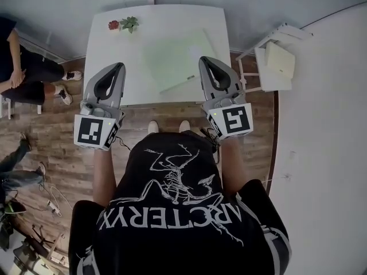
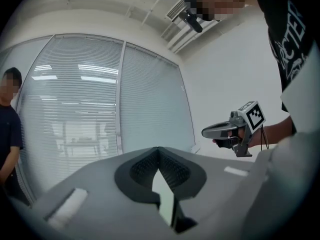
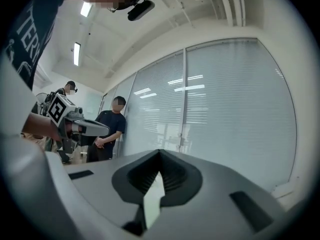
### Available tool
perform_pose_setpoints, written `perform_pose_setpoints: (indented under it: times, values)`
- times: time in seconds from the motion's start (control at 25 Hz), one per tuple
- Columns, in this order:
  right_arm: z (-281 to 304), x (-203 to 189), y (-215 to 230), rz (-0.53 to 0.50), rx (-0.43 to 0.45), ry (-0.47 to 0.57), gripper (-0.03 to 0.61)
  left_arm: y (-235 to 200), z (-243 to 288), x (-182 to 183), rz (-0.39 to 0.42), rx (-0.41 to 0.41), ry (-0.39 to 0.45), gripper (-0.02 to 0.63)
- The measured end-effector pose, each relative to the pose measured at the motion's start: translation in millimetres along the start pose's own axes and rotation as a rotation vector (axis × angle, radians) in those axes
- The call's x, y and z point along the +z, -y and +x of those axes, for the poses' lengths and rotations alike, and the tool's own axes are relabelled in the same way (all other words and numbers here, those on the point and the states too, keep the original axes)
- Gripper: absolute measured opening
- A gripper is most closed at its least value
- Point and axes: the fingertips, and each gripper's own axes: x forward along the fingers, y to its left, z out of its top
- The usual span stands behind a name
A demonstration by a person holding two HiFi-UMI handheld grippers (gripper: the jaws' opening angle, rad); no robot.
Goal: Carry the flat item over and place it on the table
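On table (image 1: 155, 22), flat item (image 1: 172, 65), outside jaws

A: Any lettering to read here?
B: One brand: "ARC'TERYX", white and upside down, across the person's black T-shirt (image 1: 178, 222), lower centre of the head view. Fragments of it edge both gripper views.

flat sheet (image 1: 175, 62) on table (image 1: 109, 44), plant (image 1: 129, 23) at its far left corner, rack (image 1: 275, 59) right of table
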Motion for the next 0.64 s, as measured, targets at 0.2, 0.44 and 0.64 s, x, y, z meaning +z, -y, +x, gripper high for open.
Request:
perform_pose_setpoints:
  times: [0.2, 0.44, 0.64]
  values:
    - [3, 6, 3, 0.002, -0.027, 0.008, 0.011, -7, -3, 10, 0.021, 0.005, 0.019, 0.011]
    - [1, 18, -1, -0.039, -0.052, 0.019, 0.011, -13, -6, 21, 0.042, 0.01, 0.034, 0.011]
    - [-1, 24, 2, -0.064, -0.065, 0.021, 0.011, -13, -1, 24, 0.046, 0.008, 0.043, 0.011]
